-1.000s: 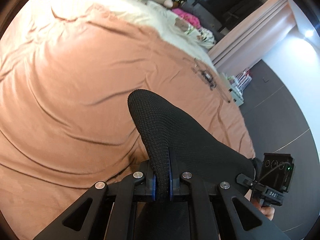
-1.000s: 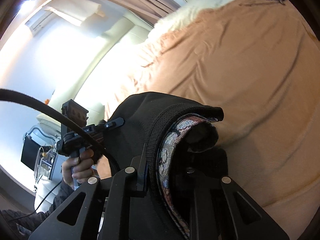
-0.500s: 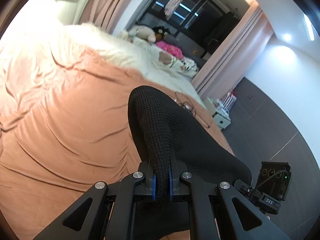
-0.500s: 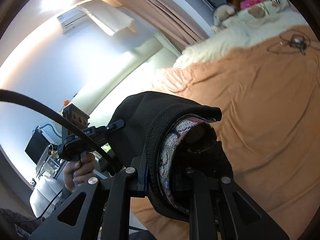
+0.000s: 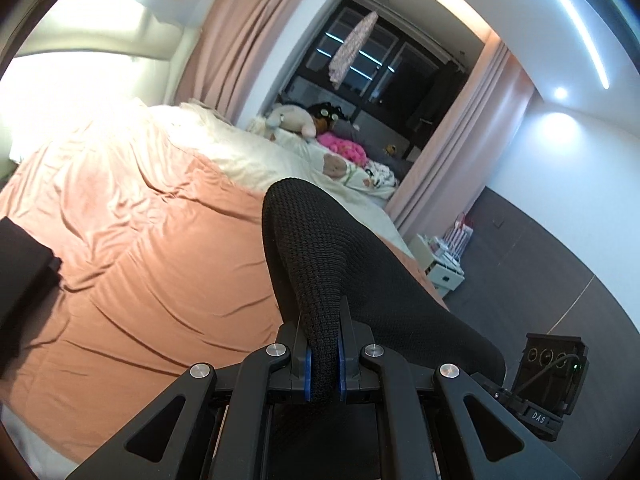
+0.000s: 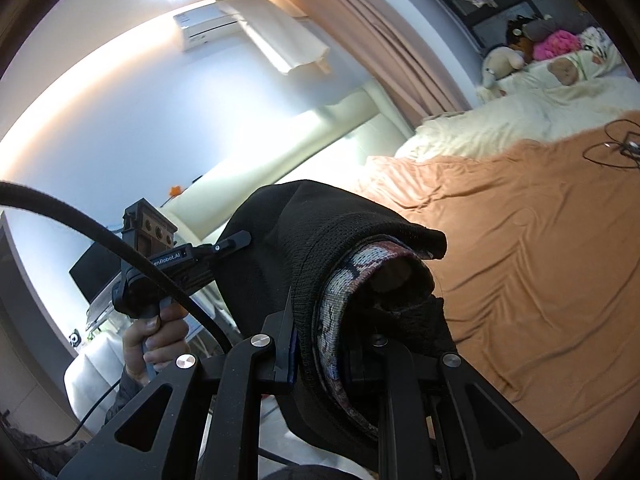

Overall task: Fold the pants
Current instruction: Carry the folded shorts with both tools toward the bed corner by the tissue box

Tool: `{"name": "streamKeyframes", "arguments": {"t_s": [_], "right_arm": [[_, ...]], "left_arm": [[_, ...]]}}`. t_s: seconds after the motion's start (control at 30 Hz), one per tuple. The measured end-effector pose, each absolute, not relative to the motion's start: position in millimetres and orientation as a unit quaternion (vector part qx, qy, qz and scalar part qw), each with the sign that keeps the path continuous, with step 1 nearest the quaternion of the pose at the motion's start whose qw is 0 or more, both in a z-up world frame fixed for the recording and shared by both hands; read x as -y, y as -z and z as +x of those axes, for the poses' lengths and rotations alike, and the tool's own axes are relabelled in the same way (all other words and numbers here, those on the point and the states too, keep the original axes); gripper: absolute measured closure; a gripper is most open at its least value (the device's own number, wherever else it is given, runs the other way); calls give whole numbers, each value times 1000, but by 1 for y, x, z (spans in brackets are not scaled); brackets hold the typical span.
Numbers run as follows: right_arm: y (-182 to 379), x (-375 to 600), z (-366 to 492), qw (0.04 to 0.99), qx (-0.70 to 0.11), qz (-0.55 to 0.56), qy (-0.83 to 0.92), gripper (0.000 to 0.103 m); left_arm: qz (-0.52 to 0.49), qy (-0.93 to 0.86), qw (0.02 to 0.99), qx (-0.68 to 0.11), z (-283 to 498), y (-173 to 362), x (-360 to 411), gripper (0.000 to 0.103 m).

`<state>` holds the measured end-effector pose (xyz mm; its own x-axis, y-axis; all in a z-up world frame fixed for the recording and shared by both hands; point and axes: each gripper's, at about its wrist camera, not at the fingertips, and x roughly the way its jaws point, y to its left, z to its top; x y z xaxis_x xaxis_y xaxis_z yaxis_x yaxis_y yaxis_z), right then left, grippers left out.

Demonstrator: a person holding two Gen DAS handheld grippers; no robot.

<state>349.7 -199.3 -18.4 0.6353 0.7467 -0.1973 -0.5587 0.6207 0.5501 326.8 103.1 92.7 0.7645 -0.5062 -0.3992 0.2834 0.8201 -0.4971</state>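
The left gripper (image 5: 322,364) fingers are clamped on black pants (image 5: 320,264); the right gripper (image 6: 320,356) is closed on their patterned waistband. The pants are held raised, the bed (image 5: 160,260) toward 12 o'clock. No fold is made yet.

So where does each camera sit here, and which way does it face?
Left wrist: on the left gripper, shut on black pants, facing across the orange bed to the window.
Right wrist: on the right gripper, shut on the waistband, facing the headboard wall; the left hand shows.
Shared: pants, bed, stuffed toys.
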Motion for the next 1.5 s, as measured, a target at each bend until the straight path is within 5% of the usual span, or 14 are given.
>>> {"name": "streamKeyframes", "arguments": {"t_s": [1.5], "right_arm": [[5,-114,465,852,-216,129,-458,90]], "left_arm": [[-253,83,940,-214,308,-74,-436,94]]}}
